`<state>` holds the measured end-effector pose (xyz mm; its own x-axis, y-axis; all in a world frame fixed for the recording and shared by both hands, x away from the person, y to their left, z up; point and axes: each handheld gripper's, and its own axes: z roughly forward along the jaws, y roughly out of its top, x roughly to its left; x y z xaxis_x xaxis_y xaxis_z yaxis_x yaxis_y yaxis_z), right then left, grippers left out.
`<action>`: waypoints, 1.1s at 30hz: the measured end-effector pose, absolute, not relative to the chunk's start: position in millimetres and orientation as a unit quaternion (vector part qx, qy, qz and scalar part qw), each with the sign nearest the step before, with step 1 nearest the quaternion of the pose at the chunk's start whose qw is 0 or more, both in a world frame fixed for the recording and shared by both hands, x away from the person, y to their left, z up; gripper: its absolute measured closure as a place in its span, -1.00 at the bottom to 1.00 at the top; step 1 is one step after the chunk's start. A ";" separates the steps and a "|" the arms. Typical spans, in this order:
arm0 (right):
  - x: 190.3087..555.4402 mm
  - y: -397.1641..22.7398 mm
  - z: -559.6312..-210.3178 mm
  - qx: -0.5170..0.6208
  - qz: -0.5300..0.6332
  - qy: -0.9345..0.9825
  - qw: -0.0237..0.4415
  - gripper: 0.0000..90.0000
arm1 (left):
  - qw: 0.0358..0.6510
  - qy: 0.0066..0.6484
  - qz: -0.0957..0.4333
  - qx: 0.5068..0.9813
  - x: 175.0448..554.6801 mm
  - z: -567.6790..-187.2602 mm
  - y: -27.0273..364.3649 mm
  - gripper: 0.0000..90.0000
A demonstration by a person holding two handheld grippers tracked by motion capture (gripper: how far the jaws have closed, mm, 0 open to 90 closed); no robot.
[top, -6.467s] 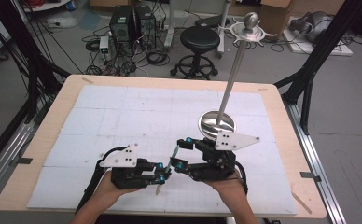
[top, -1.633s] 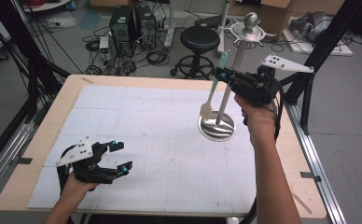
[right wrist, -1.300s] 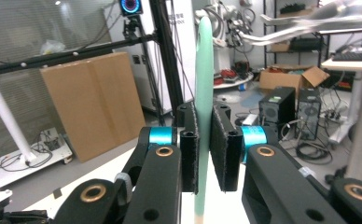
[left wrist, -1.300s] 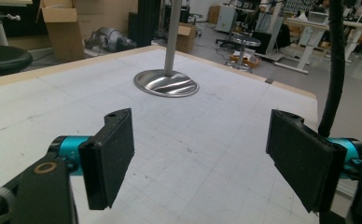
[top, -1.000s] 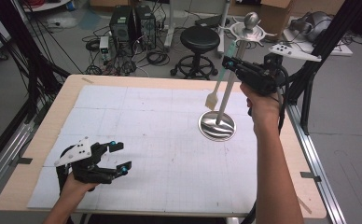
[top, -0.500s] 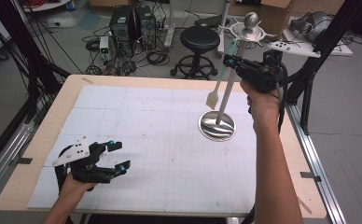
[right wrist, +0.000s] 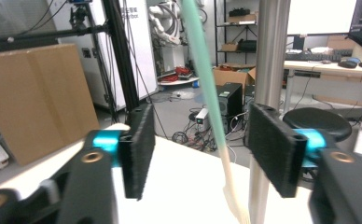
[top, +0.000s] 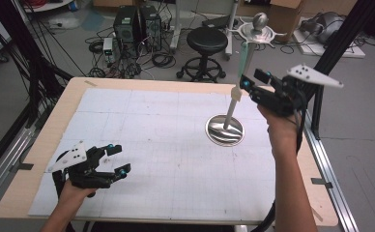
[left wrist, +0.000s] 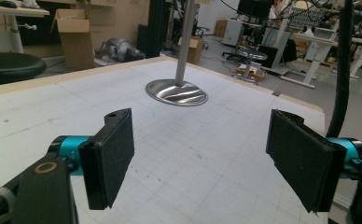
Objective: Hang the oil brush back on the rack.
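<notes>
Hanging looks done: the right gripper (top: 247, 81), its jaws just spread, lets the green-handled spatula (top: 239, 77) dangle from the stand (top: 225, 128) at far right, leaving only withdrawal, while the left gripper (top: 117, 158) rests open near left.

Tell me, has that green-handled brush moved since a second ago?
Yes. The brush now hangs beside the stand's pole, nearer the base; the right tongs have just opened around it.

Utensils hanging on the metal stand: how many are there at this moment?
1. A green-handled brush hangs from the top of the stand, alongside its pole, between the right gripper's open jaws, which have just been opening. None seems hidden.
</notes>
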<state>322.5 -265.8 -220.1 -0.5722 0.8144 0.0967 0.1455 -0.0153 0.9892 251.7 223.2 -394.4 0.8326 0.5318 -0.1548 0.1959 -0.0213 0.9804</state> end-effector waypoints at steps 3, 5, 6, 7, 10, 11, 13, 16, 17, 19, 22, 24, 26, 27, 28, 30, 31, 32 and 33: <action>305.9 -275.2 -245.0 0.366 0.596 0.656 0.284 -0.44 | 0.650 0.262 0.134 0.701 252.2 -395.0 225.7 -0.47; 292.3 -283.0 -266.2 0.373 0.587 0.659 0.287 -0.61 | 0.649 0.263 0.136 0.700 252.2 -395.2 226.3 -0.47; 287.3 -285.9 -273.0 0.372 0.584 0.661 0.289 -0.61 | 0.649 0.264 0.136 0.700 252.2 -395.4 226.5 -0.47; 279.7 -289.6 -282.0 0.371 0.580 0.664 0.292 -0.61 | 0.649 0.266 0.138 0.699 252.4 -395.7 226.4 -0.47; 257.3 -297.9 -308.8 0.371 0.573 0.668 0.295 -0.61 | 0.647 0.268 0.143 0.700 253.5 -396.4 226.4 -0.47; 250.1 -299.4 -317.2 0.372 0.565 0.673 0.299 -0.62 | 0.647 0.269 0.144 0.699 253.8 -396.6 226.4 -0.47; 234.3 -301.9 -335.7 0.377 0.554 0.679 0.301 -0.62 | 0.646 0.271 0.146 0.699 254.2 -397.3 226.1 -0.47; 219.1 -302.3 -356.1 0.381 0.542 0.687 0.298 -0.62 | 0.644 0.274 0.148 0.698 255.0 -398.7 226.2 -0.47; 215.2 -302.3 -362.4 0.384 0.539 0.689 0.297 -0.61 | 0.643 0.275 0.148 0.699 255.0 -399.1 226.1 -0.47; 208.0 -302.8 -373.3 0.387 0.534 0.692 0.293 -0.62 | 0.642 0.276 0.149 0.700 254.6 -399.4 226.0 -0.47; 202.8 -303.7 -383.8 0.388 0.527 0.700 0.287 -0.62 | 0.644 0.278 0.151 0.696 254.1 -399.5 226.1 -0.47; 200.8 -304.7 -387.2 0.389 0.533 0.699 0.276 -0.61 | 0.644 0.278 0.152 0.696 253.5 -399.7 226.3 -0.47; 198.6 -304.8 -389.1 0.389 0.534 0.700 0.273 -0.62 | 0.643 0.276 0.152 0.698 252.0 -400.5 227.0 -0.47; 197.3 -304.6 -389.6 0.388 0.531 0.702 0.273 -0.61 | 0.643 0.277 0.151 0.698 251.3 -401.0 227.1 -0.47; 196.9 -304.7 -389.8 0.386 0.530 0.703 0.275 -0.62 | 0.642 0.278 0.151 0.698 250.7 -401.4 227.1 -0.47; 195.7 -305.6 -390.1 0.388 0.535 0.699 0.273 -0.62 | 0.642 0.277 0.152 0.699 250.1 -401.2 227.2 -0.47; 195.2 -306.2 -390.1 0.392 0.537 0.697 0.270 -0.62 | 0.643 0.277 0.151 0.698 249.7 -401.3 227.2 -0.47; 195.1 -306.9 -390.2 0.394 0.540 0.694 0.269 -0.62 | 0.642 0.277 0.151 0.698 249.8 -401.4 227.1 -0.47; 195.0 -307.5 -390.6 0.395 0.543 0.690 0.268 -0.62 | 0.642 0.277 0.152 0.699 250.0 -401.5 227.1 -0.47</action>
